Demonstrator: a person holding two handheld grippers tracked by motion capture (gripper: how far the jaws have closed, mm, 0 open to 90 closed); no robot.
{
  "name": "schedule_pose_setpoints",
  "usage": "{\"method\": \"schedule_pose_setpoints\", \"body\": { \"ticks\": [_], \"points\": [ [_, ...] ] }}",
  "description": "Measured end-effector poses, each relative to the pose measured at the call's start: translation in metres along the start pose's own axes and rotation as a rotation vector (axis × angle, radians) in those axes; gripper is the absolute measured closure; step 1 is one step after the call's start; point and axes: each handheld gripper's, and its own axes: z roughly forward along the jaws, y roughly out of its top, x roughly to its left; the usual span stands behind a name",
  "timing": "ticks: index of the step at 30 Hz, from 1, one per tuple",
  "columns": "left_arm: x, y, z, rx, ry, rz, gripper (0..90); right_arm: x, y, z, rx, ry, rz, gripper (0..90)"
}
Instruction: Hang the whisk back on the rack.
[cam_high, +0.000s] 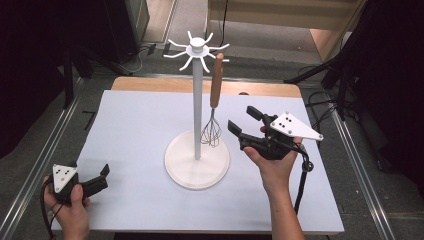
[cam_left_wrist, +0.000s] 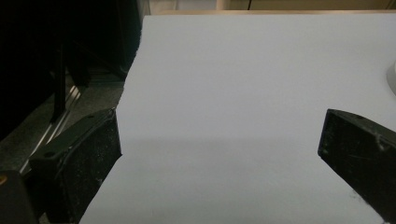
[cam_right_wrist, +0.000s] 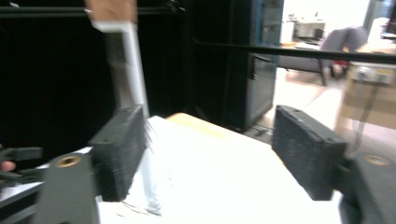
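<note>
A white hook stand (cam_high: 197, 90) rises from a round base (cam_high: 197, 165) in the middle of the table. A whisk with a brown wooden handle (cam_high: 216, 80) hangs from one of its top hooks, its wire head (cam_high: 211, 133) just above the base. My right gripper (cam_high: 244, 121) is open and empty, a little to the right of the wire head. In the right gripper view the whisk's wires (cam_right_wrist: 122, 70) and the white pole (cam_right_wrist: 137, 84) appear blurred past the left jaw. My left gripper (cam_high: 102, 176) rests open at the table's front left, with bare table between its jaws (cam_left_wrist: 219, 144).
The white table sheet (cam_high: 140, 130) has a wooden edge (cam_high: 150, 84) at the back. Metal rails (cam_high: 45, 150) run along both sides, and dark tripod legs (cam_high: 345, 70) stand at the far right. A cable (cam_high: 301, 185) hangs from the right gripper.
</note>
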Motion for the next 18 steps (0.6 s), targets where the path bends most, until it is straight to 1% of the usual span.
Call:
{"method": "schedule_pose_setpoints", "body": {
  "ticks": [1,2,3,4,5,7,8,9,10,12,15,16,18],
  "points": [
    [0.000,0.000,0.000,0.002,0.001,0.001,0.0,-0.002,-0.003,-0.001,0.007,-0.018,0.002,23.2],
    [0.000,0.000,0.000,-0.002,-0.001,0.000,0.0,-0.007,-0.009,-0.004,0.021,-0.051,0.006,20.7],
    [0.000,0.000,0.000,-0.002,-0.001,0.000,0.0,-0.007,-0.009,-0.004,0.021,-0.051,0.006,20.7],
    [0.000,0.000,0.000,-0.002,-0.001,-0.001,0.0,-0.009,-0.013,-0.006,0.029,-0.061,0.005,20.2],
    [0.000,0.000,0.000,-0.001,-0.001,0.000,0.0,-0.011,-0.016,-0.007,0.042,-0.067,-0.001,19.1],
    [0.000,0.000,0.000,0.002,0.001,0.002,0.0,-0.013,-0.023,-0.009,0.080,-0.095,-0.018,15.8],
    [0.000,0.000,0.000,0.001,0.002,0.004,0.0,-0.013,-0.026,-0.009,0.088,-0.100,-0.024,14.4],
    [0.000,0.000,0.000,-0.001,0.002,0.004,0.0,-0.016,-0.032,-0.011,0.106,-0.116,-0.027,13.2],
    [0.000,0.000,0.000,0.000,0.003,0.004,0.0,-0.017,-0.035,-0.013,0.114,-0.121,-0.016,12.3],
    [0.000,0.000,0.000,-0.001,0.002,0.004,0.0,-0.019,-0.038,-0.014,0.117,-0.128,-0.013,11.6],
    [0.000,0.000,0.000,0.000,0.001,0.004,0.0,-0.025,-0.046,-0.018,0.136,-0.154,-0.003,9.6],
    [0.000,0.000,0.000,0.000,0.001,0.004,0.0,-0.028,-0.052,-0.022,0.147,-0.166,0.001,8.6],
    [0.000,0.000,0.000,0.000,0.001,0.004,0.0,-0.029,-0.054,-0.023,0.155,-0.175,0.004,8.4]
  ]
}}
